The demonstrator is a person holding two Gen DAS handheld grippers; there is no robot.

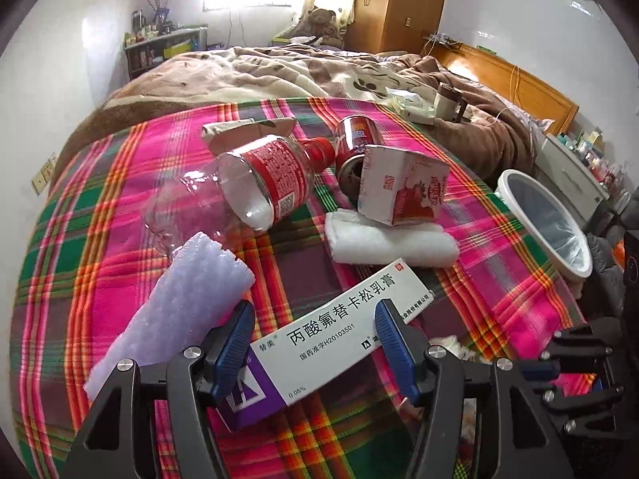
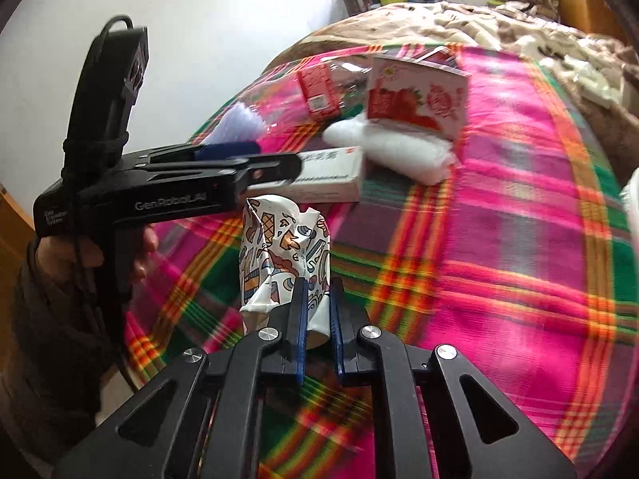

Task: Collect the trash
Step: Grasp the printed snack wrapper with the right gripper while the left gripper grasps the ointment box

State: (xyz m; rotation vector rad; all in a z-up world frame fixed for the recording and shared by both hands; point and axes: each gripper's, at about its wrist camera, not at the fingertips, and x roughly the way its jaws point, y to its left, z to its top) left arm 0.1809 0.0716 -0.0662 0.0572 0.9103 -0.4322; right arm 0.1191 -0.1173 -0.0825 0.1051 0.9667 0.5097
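Note:
My left gripper [image 1: 315, 331] is open, its blue pads on either side of a white and purple medicine box [image 1: 319, 343] that lies on the plaid blanket [image 1: 499, 279]; the pads stand apart from the box sides. The box also shows in the right wrist view [image 2: 331, 179], with the left gripper [image 2: 275, 167] over it. My right gripper [image 2: 317, 295] is shut on a crumpled patterned paper cup [image 2: 279, 255] and holds it above the blanket. A clear bottle with a red label [image 1: 263, 175], a red can [image 1: 351, 147], a red and white carton [image 1: 403, 187], white tissue [image 1: 387, 239] and foam wrap [image 1: 175, 303] lie around.
A white-rimmed trash bin with a liner [image 1: 547, 219] stands off the bed's right side. Beyond the plaid blanket lie brown bedding [image 1: 279, 72], a cup [image 1: 445, 97] and the wooden headboard [image 1: 519, 76]. A shelf [image 1: 167, 48] and wardrobe [image 1: 399, 0] stand at the far wall.

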